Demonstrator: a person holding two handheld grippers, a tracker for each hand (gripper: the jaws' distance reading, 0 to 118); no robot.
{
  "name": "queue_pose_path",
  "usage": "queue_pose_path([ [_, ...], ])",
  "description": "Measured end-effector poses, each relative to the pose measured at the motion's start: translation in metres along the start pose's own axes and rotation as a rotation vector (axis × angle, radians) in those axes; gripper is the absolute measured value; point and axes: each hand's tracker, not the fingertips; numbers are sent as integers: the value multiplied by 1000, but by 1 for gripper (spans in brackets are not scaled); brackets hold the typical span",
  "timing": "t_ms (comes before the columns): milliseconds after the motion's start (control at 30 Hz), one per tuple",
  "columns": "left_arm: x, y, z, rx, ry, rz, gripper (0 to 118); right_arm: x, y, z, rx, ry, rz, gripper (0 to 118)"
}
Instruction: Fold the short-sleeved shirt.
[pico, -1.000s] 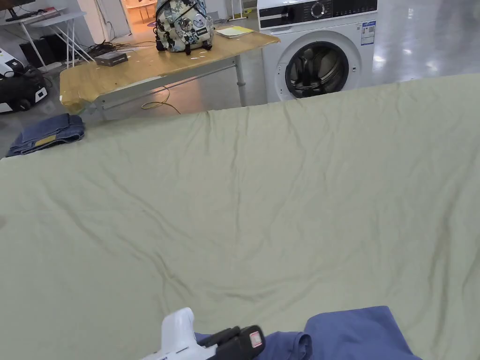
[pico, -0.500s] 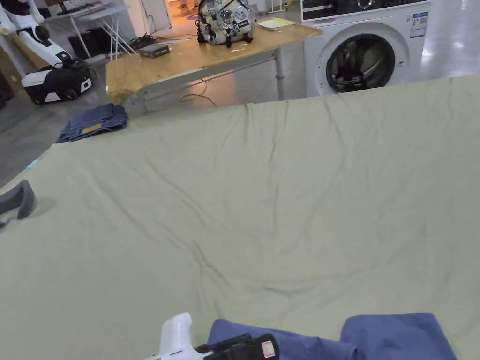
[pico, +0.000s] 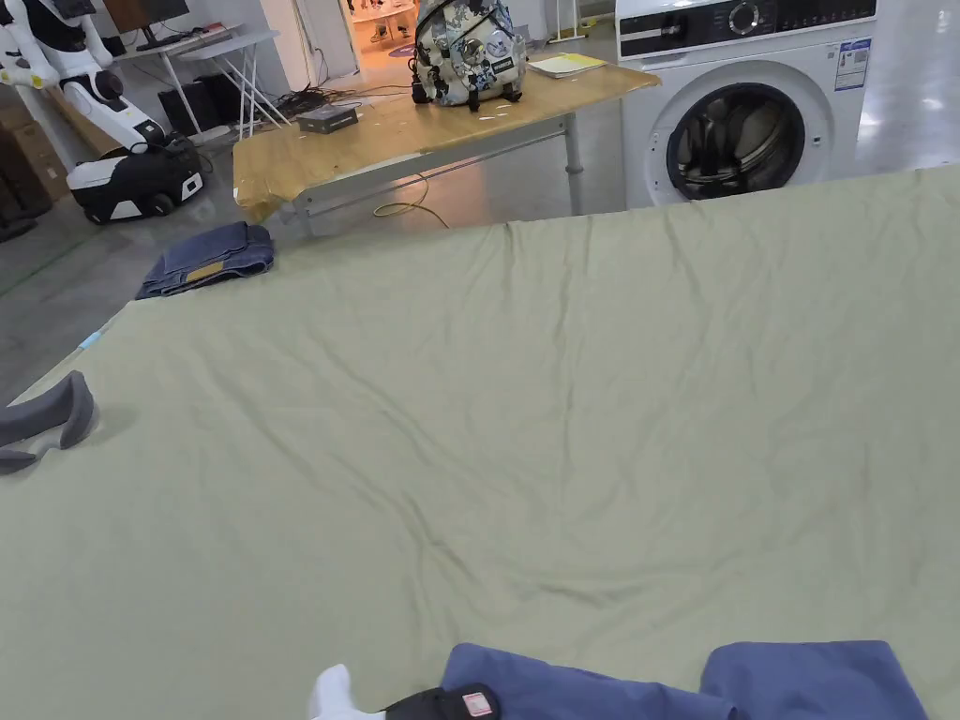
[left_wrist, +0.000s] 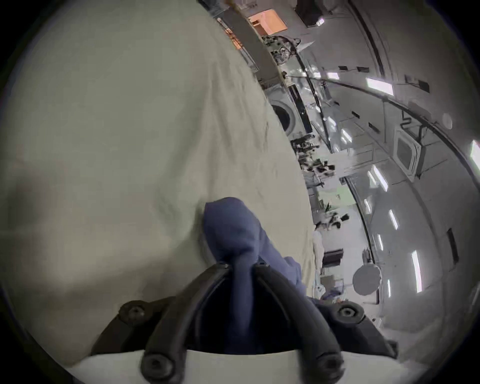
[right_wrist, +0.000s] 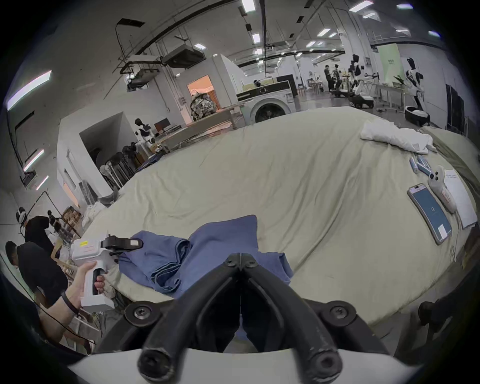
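The blue short-sleeved shirt (pico: 581, 684) lies bunched at the near edge of the pale green sheet (pico: 525, 403). In the left gripper view my left gripper (left_wrist: 242, 265) is shut on a twisted fold of the shirt (left_wrist: 231, 228). The head view has this gripper (pico: 441, 703) at the bottom edge, by the shirt's left part. In the right gripper view my right gripper (right_wrist: 240, 259) has its jaws together on the shirt (right_wrist: 220, 239), whose near flap stands up. The left gripper (right_wrist: 135, 244) shows there too, held by a hand at the shirt's far end.
Folded jeans (pico: 206, 262) lie at the sheet's far left corner and a grey object (pico: 47, 422) at its left edge. A phone (right_wrist: 430, 217), papers and a white cloth (right_wrist: 394, 139) lie at the sheet's right. A wooden table (pico: 394, 131) and washing machine (pico: 741, 131) stand beyond.
The head camera has swung, so the whole scene has shifted right and down. The left gripper now sits lower at the frame's bottom edge, and more of the shirt's left part shows.
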Motion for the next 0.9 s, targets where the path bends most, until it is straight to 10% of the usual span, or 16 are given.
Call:
queue_pose_path([
  [100, 17, 12, 41, 94, -37, -20, 3, 6, 0, 5, 5, -17, -5, 0],
  [267, 106, 11, 61, 128, 91, -436, 3, 16, 0, 1, -1, -33, -18, 0],
  [600, 159, -92, -122, -277, -77, -606, 5, 1, -2, 14, 10, -47, -12, 0],
  [733, 180, -99, -120, -297, -194, -639, 78, 7, -10, 17, 8, -68, -19, 0],
  [833, 177, -86, -113, -293, -195, -635, 66, 16, -14, 15, -6, -78, -53, 0],
  [900, 164, -85, -121, -306, -107, -598, 20, 20, -17, 13, -15, -76, -78, 0],
])
